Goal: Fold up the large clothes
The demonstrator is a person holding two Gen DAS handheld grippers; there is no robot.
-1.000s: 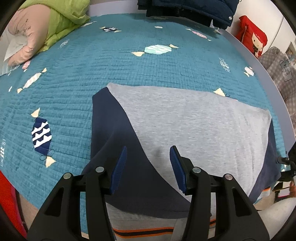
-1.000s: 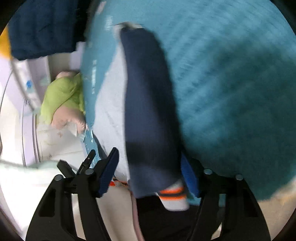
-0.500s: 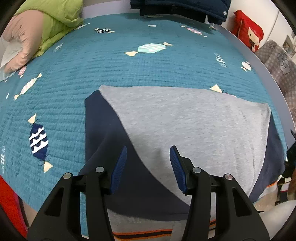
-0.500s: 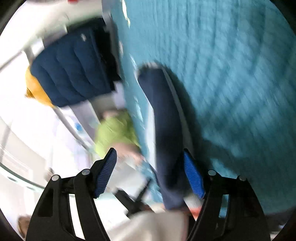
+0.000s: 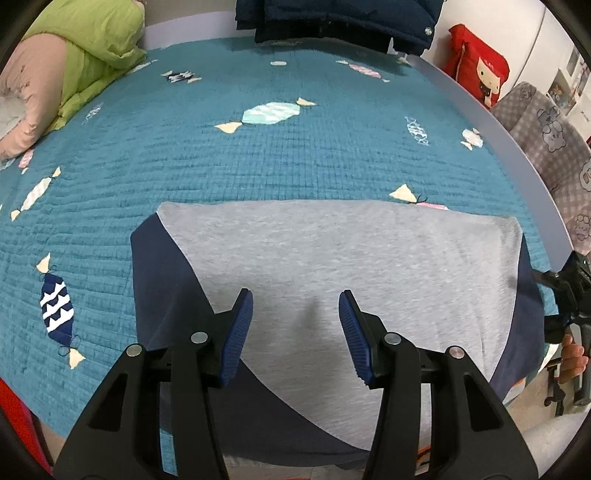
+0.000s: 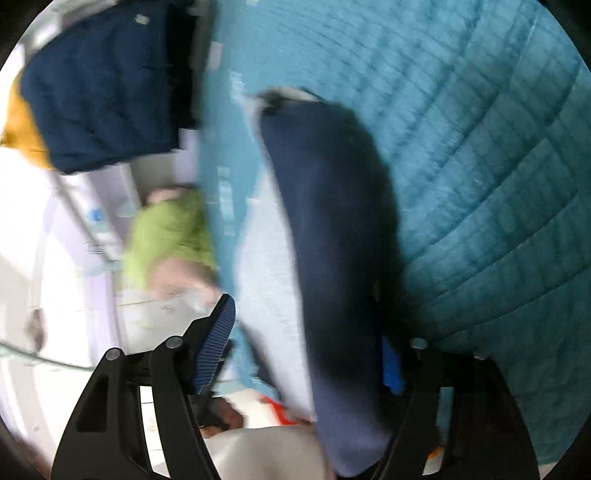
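From my left wrist, my left claw (image 5: 295,332) hangs spread and empty over the folded grey and navy garment (image 5: 351,266), which lies flat on the teal bed cover (image 5: 221,155) near the bed's close edge. Its far fold runs straight across, with a wide stretch of bare cover beyond, up to the green pillow (image 5: 92,44) and dark jacket (image 5: 332,18). From my right wrist, blurred, my right claw (image 6: 306,350) is closing with the garment's navy side edge (image 6: 332,221) between its pads; I cannot tell whether they press it. Open cover lies to the right.
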